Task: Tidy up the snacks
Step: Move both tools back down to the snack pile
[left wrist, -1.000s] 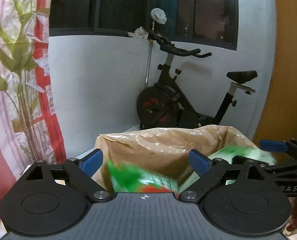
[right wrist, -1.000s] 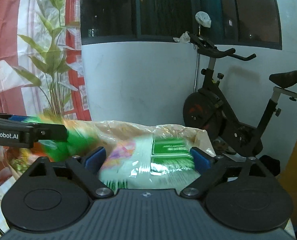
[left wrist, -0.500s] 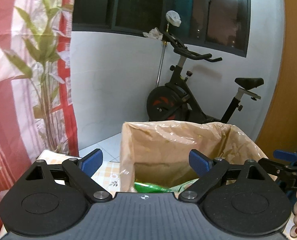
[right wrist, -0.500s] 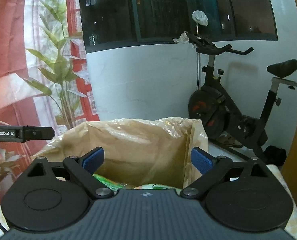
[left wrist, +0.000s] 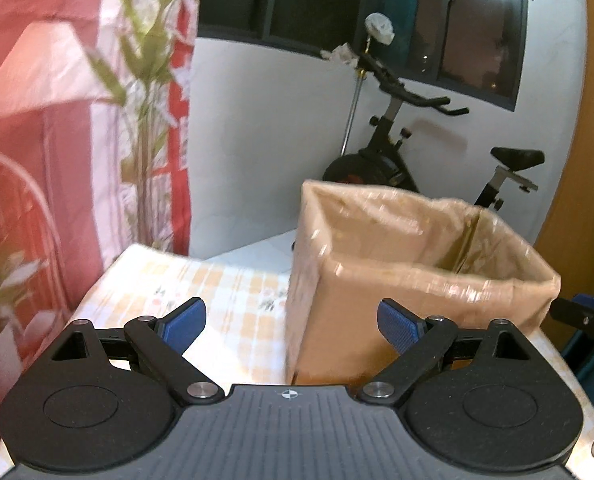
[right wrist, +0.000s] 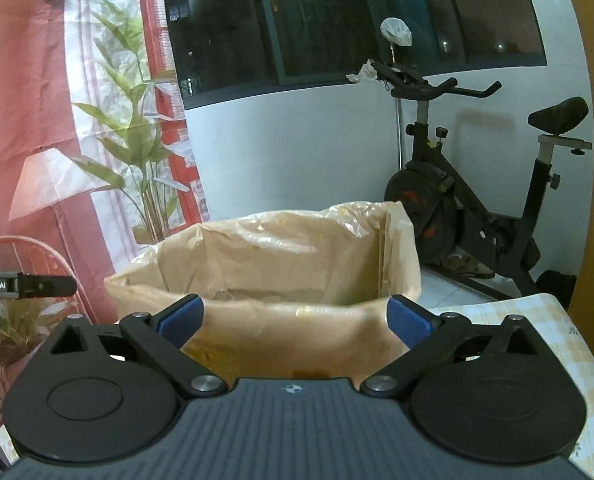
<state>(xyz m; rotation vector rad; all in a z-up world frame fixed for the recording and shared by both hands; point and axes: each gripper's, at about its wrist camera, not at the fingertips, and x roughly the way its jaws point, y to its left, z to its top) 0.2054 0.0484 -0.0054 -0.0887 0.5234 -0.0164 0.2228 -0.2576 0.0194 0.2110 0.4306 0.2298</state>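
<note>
Both empty: left gripper [left wrist: 291,322] and right gripper [right wrist: 295,316] spread wide, facing plastic-lined brown cardboard box [right wrist: 281,280] on checked worktop [left wrist: 217,292], probably for snack drops.

Home: exercise bike [right wrist: 477,200], curtain [right wrist: 37,100]

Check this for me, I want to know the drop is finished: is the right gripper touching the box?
Apart. The right wrist view shows the right gripper open and empty, its blue fingertips held short of the lined box, with nothing between them.
</note>
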